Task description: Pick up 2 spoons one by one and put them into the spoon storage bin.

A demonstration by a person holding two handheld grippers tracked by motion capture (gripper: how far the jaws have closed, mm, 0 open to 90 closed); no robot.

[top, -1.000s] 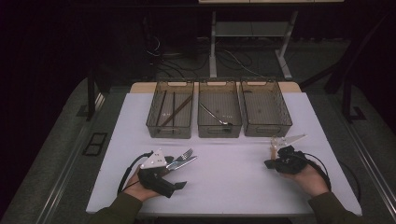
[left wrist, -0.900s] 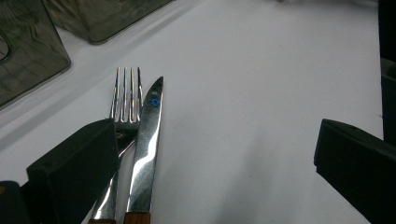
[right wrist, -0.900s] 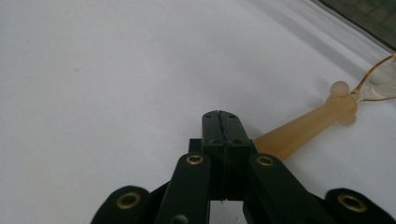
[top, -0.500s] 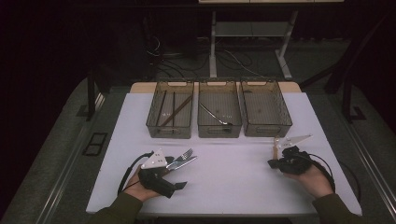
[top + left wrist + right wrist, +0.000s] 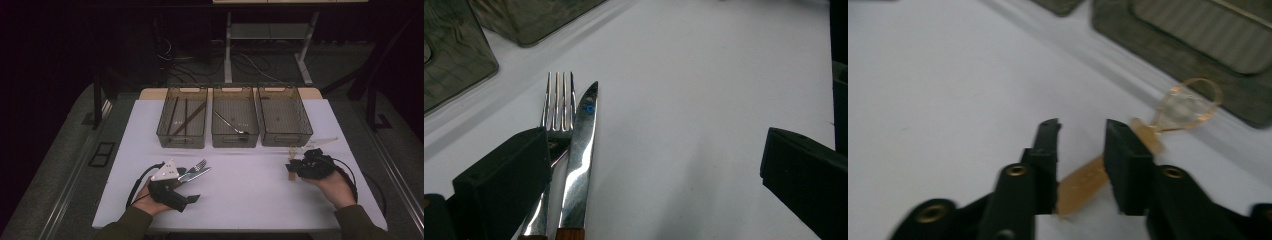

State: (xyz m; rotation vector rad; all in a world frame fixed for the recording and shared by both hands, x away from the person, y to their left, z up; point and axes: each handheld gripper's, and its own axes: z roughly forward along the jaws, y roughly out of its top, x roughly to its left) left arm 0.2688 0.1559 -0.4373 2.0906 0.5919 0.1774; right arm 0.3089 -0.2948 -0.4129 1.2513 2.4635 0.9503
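Observation:
A metal fork and a knife, both with wooden handles, lie side by side on the white table. They sit between the jaws of my left gripper, close to its left jaw; the jaws stand wide and touch nothing. From above, the fork and knife lie just beyond the left gripper. My right gripper has just been opening its jaws. A thin amber utensil with a clear looped head lies slantwise between them, pads apart from it. From above, the right gripper rests at the table's right.
Three see-through grey bins stand in a row at the back: the left one holds long dark sticks, the middle one a metal utensil, beside the right one. A pale thin strip lies just beyond the right gripper.
The right hand has shifted slightly to the right over the amber utensil. The left hand and the fork and knife have stayed put.

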